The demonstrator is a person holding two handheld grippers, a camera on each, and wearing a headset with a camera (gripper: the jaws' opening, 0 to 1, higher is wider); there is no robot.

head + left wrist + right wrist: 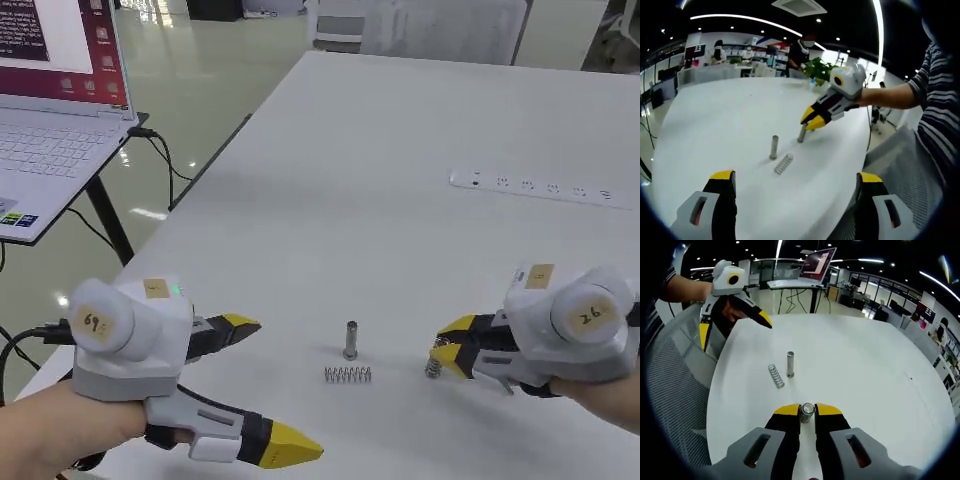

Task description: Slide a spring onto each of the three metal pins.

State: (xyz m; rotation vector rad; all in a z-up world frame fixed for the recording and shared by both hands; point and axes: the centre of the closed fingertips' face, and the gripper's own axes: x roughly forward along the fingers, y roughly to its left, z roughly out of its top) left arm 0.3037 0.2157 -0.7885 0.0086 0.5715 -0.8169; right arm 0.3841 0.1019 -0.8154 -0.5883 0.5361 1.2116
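White worktop (400, 200) carries the job, and the bare pin (351, 340) standing upright near its front edge is the handiest marker. Just in front of that pin, close but not touching, the loose spring (348, 375) lies on its side. To the right of the bare pin the right gripper (447, 348) has its fingers (788, 410) clenched on a second pin (433, 366), held upright with its foot at or just above the worktop; I cannot tell which. Coils seem to wrap its shank in the head view, so it looks already sprung, though the detail is small. To the left of the bare pin, and well apart from it, the left gripper (265, 385) hovers with its fingers (722, 176) spread wide and nothing between them. Two of the three pins can be made out. By my reading the step in hand is dealing with the sprung pin, with the bare pin next in line. The next move calls for the left gripper to close on the loose spring across its coils, lightly enough not to crush it, lift it end-on, line its bore up with the bare pin's top and let it slide down — the pin is slim and free-standing, so a sideways nudge could topple it.
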